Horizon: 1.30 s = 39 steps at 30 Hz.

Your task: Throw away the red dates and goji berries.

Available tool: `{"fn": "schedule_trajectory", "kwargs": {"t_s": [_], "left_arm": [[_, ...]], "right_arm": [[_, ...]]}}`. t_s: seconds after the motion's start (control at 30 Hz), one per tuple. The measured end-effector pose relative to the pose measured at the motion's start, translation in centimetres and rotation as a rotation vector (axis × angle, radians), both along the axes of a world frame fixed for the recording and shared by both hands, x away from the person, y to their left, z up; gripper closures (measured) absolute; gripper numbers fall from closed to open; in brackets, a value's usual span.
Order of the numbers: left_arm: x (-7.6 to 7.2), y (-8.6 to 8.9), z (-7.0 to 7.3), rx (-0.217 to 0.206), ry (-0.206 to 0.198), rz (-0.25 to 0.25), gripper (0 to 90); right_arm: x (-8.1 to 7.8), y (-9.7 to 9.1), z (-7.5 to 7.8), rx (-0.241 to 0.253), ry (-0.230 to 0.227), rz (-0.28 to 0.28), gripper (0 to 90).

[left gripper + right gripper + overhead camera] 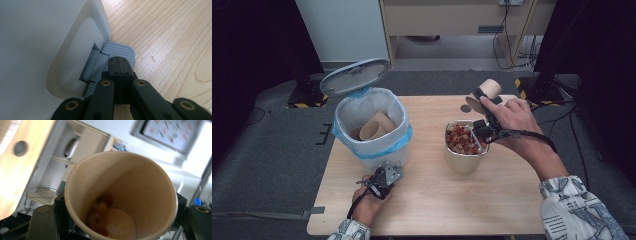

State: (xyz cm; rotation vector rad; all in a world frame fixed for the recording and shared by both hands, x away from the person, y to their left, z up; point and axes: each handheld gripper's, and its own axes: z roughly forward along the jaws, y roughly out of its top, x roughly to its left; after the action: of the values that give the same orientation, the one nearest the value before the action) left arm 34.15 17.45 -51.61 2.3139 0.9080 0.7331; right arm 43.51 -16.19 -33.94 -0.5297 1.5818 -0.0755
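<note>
Right tongs [482, 101]: my right hand [512, 117] holds them right of centre in the high view, jaws clamped on the sides of a brown paper cup [486, 93], which is tipped over with its mouth toward the lower left.
Paper cup: in the right gripper view [140, 195] its open mouth faces the camera, with a few reddish-brown bits lying low inside against the wall and a pale round base behind them.
Container [467, 162]: a pale tub directly below the tipped cup, standing on the table, its top filled with red and cream pieces [460, 140].
Left tongs [119, 65]: jaws fully closed with nothing between them, tips resting on the grey ribbed pedal [122, 48] at the foot of the bin; in the high view they sit at lower centre-left [382, 181].
Bin [371, 152]: white, left of centre, blue liner folded over the rim, grey lid [354, 76] standing open toward the upper left, two brown paper cups [374, 127] lying inside.
Table [432, 200]: light wood, bin and tub standing near each other but apart.
Surroundings: grey carpet around the table, dark stands at both upper corners.
</note>
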Motion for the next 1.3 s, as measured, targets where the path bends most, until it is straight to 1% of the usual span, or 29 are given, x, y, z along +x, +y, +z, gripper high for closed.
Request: {"fn": "schedule_trajectory", "kwargs": {"t_s": [0.03, 0.1, 0.13, 0.17, 0.23, 0.27, 0.3, 0.33, 0.37, 0.4, 0.43, 0.47, 0.5, 0.53, 0.57, 0.6, 0.63, 0.67, 0.7, 0.77, 0.87, 0.93, 1.0, 1.07, 1.13, 1.17, 1.3], "left_arm": [[0.0, 0.0, 0.0, 0.002, -0.001, 0.001, 89.9], [0.0, 0.0, 0.0, 0.001, -0.001, 0.001, 89.9], [0.0, 0.0, 0.0, 0.000, 0.000, 0.001, 89.9], [0.0, 0.0, 0.0, -0.001, 0.000, 0.001, 89.9], [0.0, 0.0, 0.0, 0.001, -0.001, 0.000, 89.9], [0.0, 0.0, 0.0, 0.000, 0.000, 0.001, 89.9], [0.0, 0.0, 0.0, 0.001, -0.001, 0.001, 89.9], [0.0, 0.0, 0.0, 0.001, -0.001, 0.001, 89.9], [0.0, 0.0, 0.0, 0.001, 0.000, 0.001, 89.9], [0.0, 0.0, 0.0, 0.000, 0.000, 0.000, 89.9], [0.0, 0.0, 0.0, 0.000, -0.001, 0.000, 89.9], [0.0, 0.0, 0.0, 0.002, -0.002, 0.001, 89.9], [0.0, 0.0, 0.0, 0.002, -0.002, 0.001, 89.9], [0.0, 0.0, 0.0, 0.000, -0.002, 0.001, 89.9], [0.0, 0.0, 0.0, -0.001, -0.001, 0.001, 89.9], [0.0, 0.0, 0.0, -0.001, -0.001, 0.001, 89.9], [0.0, 0.0, 0.0, -0.001, -0.002, 0.000, 89.9], [0.0, 0.0, 0.0, -0.001, -0.002, 0.000, 89.9], [0.0, 0.0, 0.0, 0.000, -0.003, 0.001, 89.9], [0.0, 0.0, 0.0, 0.000, -0.003, 0.001, 89.9], [0.0, 0.0, 0.0, -0.001, -0.002, 0.001, 89.9], [0.0, 0.0, 0.0, 0.000, -0.002, 0.000, 89.9], [0.0, 0.0, 0.0, 0.001, -0.002, 0.000, 89.9], [0.0, 0.0, 0.0, 0.001, -0.001, 0.000, 89.9], [0.0, 0.0, 0.0, -0.001, -0.001, 0.000, 89.9], [0.0, 0.0, 0.0, 0.000, -0.001, 0.000, 89.9], [0.0, 0.0, 0.0, 0.000, -0.001, 0.001, 89.9]], "right_arm": [[-0.1, 0.1, 0.0, 0.003, -0.003, 0.004, 30.2], [-0.4, 0.5, -1.5, -0.114, 0.042, 0.026, 30.2], [-0.5, 0.6, -1.9, -0.137, 0.052, 0.032, 30.2], [-0.4, 0.4, -1.5, -0.111, 0.052, 0.027, 30.2], [-0.1, -0.2, 0.0, 0.004, 0.013, 0.000, 30.2], [-0.1, -0.4, 0.3, 0.021, 0.016, -0.005, 30.2], [-0.1, -0.3, -0.1, -0.014, 0.025, -0.002, 30.2], [-0.3, -0.2, -0.8, -0.076, 0.041, 0.011, 30.3], [-0.4, -0.2, -1.2, -0.114, 0.045, 0.018, 30.3], [-0.4, -0.3, -0.9, -0.097, 0.034, 0.012, 30.2], [-0.3, -0.6, -0.3, -0.043, 0.017, -0.003, 30.3], [-0.2, -0.7, -0.1, -0.018, 0.014, -0.005, 30.3], [-0.3, -0.7, -0.4, -0.048, 0.026, -0.005, 30.3], [-0.5, -0.6, -1.0, -0.097, 0.043, 0.006, 30.3], [-0.5, -0.6, -1.3, -0.117, 0.056, 0.013, 30.3], [-0.5, -0.6, -1.3, -0.117, 0.056, 0.013, 30.3], [-0.5, -0.9, -1.1, -0.065, 0.058, -0.002, 30.3], [-0.5, -0.9, -1.1, -0.065, 0.058, -0.002, 30.3], [-0.3, -1.2, -0.9, -0.041, 0.052, -0.014, 30.2], [-0.2, -1.2, -1.0, -0.058, 0.055, -0.012, 30.2], [-0.3, -1.0, -1.1, -0.067, 0.059, -0.005, 30.2], [-0.2, -0.9, -1.1, -0.056, 0.063, -0.004, 30.0], [-0.1, -0.7, -1.1, -0.056, 0.060, -0.003, 29.9], [-0.1, -0.6, -1.2, -0.048, 0.065, -0.005, 29.8], [0.0, -0.5, -1.1, -0.025, 0.080, -0.005, 29.6], [0.1, -0.5, -1.1, -0.006, 0.090, -0.008, 29.5], [0.4, -0.5, -1.1, 0.020, 0.099, -0.010, 29.5]]}}
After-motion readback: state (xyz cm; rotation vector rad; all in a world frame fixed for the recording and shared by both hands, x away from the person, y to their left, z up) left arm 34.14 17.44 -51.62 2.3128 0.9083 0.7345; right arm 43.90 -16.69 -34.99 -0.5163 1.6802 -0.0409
